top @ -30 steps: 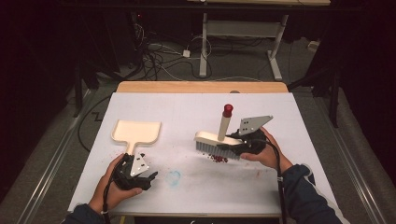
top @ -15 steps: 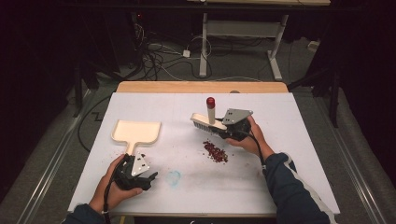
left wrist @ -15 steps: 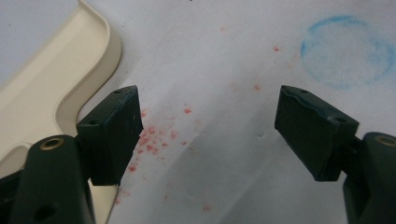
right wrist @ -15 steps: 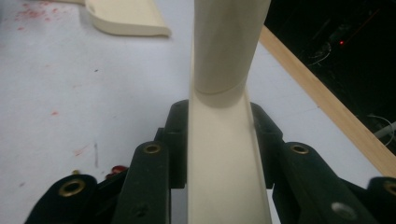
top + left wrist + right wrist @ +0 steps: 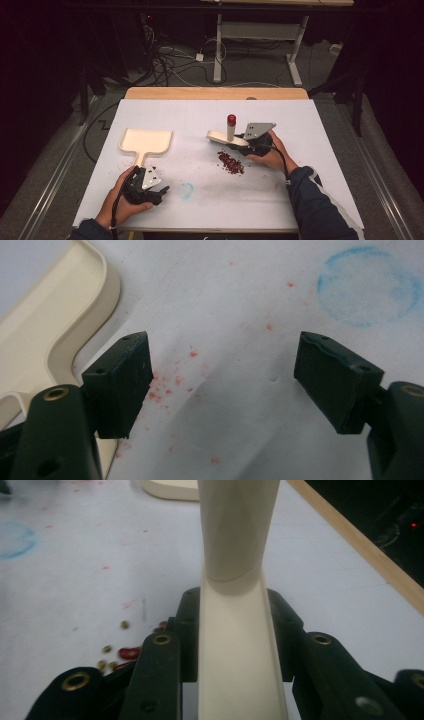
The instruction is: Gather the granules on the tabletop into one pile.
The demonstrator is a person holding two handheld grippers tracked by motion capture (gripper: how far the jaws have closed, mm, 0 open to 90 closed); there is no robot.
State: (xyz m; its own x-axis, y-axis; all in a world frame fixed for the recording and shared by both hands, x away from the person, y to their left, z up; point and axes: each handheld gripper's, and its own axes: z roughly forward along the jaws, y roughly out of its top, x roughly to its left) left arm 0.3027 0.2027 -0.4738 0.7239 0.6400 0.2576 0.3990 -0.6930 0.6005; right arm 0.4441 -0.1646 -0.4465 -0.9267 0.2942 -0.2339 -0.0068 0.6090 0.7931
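**Sweeping the spilled beans**

Going left to right: I kept my left gripper (image 5: 159, 192) resting empty, jaws wide, the dustpan (image 5: 146, 141) just ahead for loading. My right gripper (image 5: 250, 145) clamped the brush (image 5: 227, 137) handle, bristles poised beside the beans (image 5: 230, 162) below.

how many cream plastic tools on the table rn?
2. The dustpan lies flat at the left, just beyond the left gripper. The brush is clamped in the right gripper, beside the bean pile.

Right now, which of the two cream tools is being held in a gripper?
The brush, clamped in the right gripper beside the beans. The dustpan lies flat, untouched, ahead of the open left gripper.
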